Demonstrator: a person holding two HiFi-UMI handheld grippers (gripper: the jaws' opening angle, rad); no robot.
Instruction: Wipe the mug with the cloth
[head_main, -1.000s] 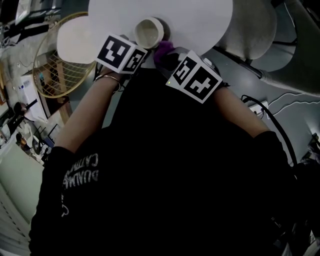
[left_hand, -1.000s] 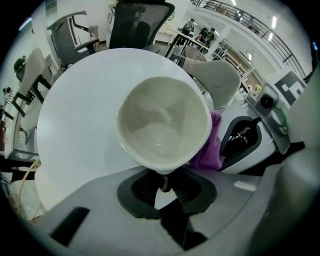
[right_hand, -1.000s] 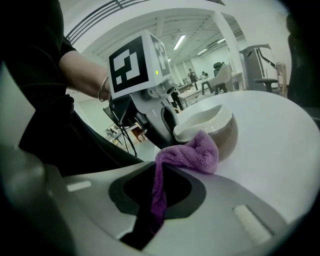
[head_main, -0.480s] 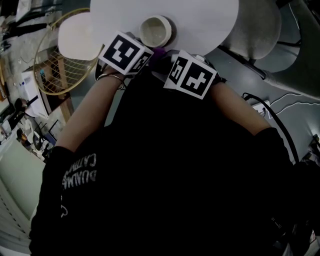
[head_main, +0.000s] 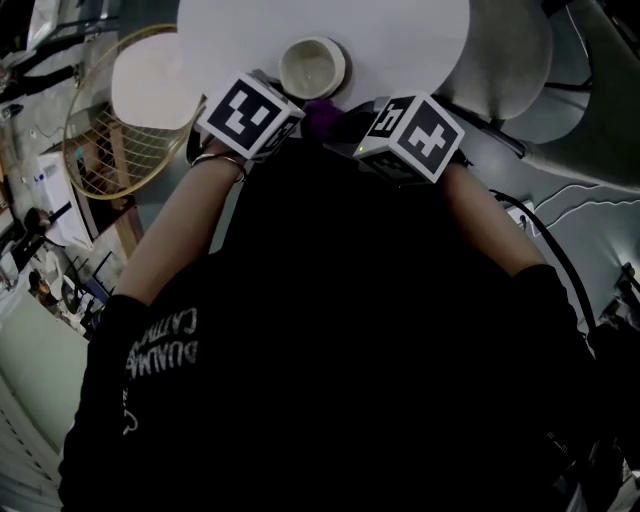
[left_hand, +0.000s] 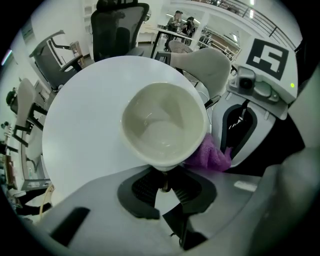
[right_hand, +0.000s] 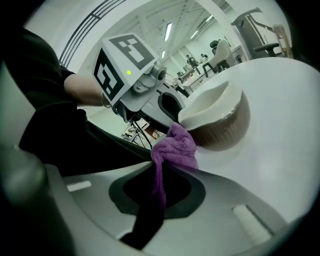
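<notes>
Our right tongs (right_hand: 164, 176) rolled outward; grasping the cloth (right_hand: 175, 147), they lie right of the mug (left_hand: 165, 125), which our left tongs (left_hand: 164, 187) clench.

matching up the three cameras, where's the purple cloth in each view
Head view: purple terry cloth top centre, just below the cream ceramic mug.
Left gripper view: right of centre, under the mug's rim.
Right gripper view: centre, lower left of the mug.
Shared landmark: the mug, beside the cloth throughout.
</notes>
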